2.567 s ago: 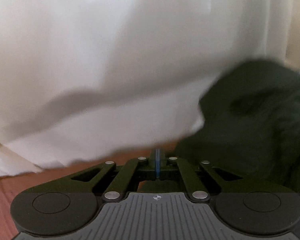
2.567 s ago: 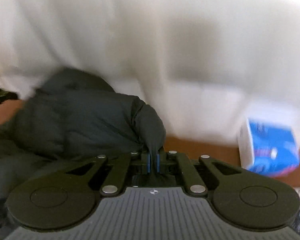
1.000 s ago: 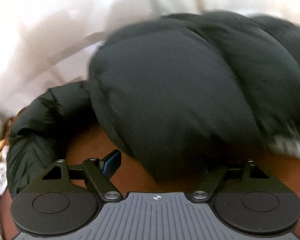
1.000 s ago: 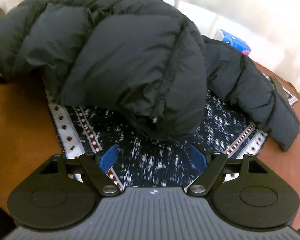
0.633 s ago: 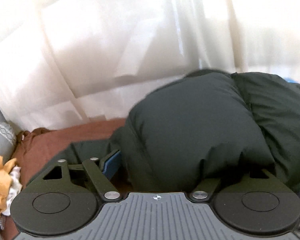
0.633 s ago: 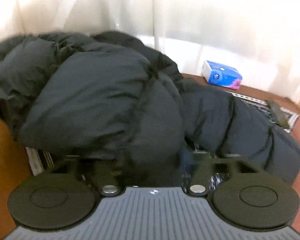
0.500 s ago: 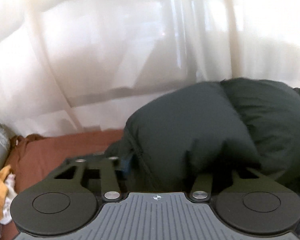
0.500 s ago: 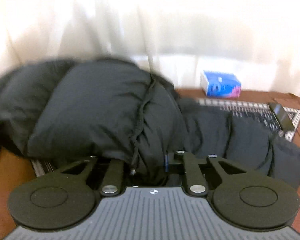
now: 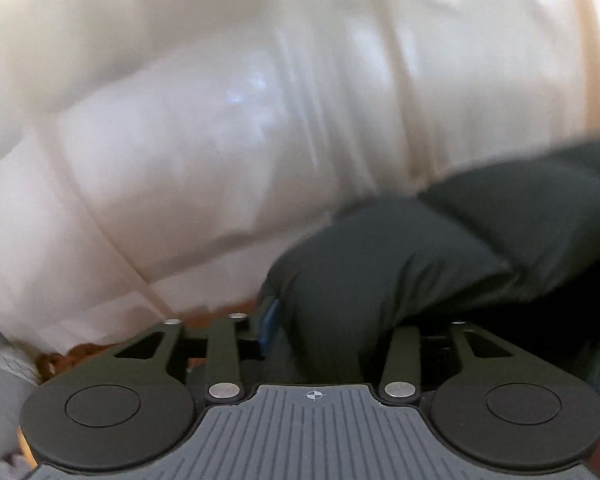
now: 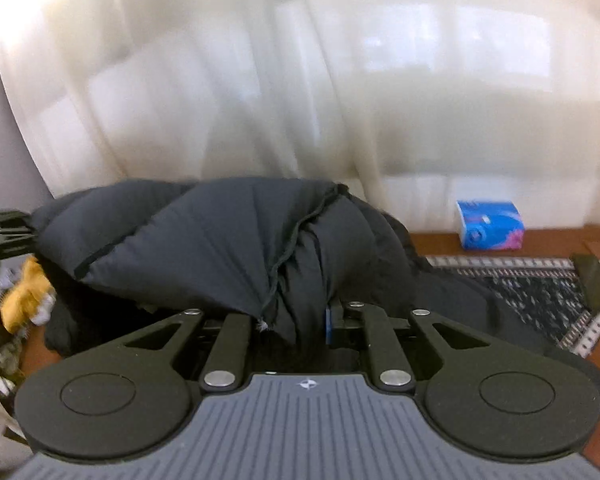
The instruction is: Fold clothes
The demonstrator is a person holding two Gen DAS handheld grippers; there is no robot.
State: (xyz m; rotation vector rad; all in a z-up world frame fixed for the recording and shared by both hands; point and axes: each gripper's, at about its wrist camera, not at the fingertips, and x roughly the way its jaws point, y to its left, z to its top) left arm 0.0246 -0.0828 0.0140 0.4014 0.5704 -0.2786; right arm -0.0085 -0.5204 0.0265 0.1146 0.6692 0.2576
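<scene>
My 2 tools hold the puffy black quilted jacket point(image 10: 220, 248): right tool point(image 10: 290, 326) clamped on a fold, left tool point(image 9: 332, 332) half-wide (jaws opening) around its padded edge.

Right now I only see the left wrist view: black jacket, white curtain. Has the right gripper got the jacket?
Observer: Yes, the right gripper is shut on a bunched fold of the jacket.
Operator: What's underneath?
Observer: A patterned mat, partly covered by the jacket's trailing part.
Operator: Any clutter nearby?
Observer: A blue tissue pack stands by the curtain, apart from the jacket.
</scene>
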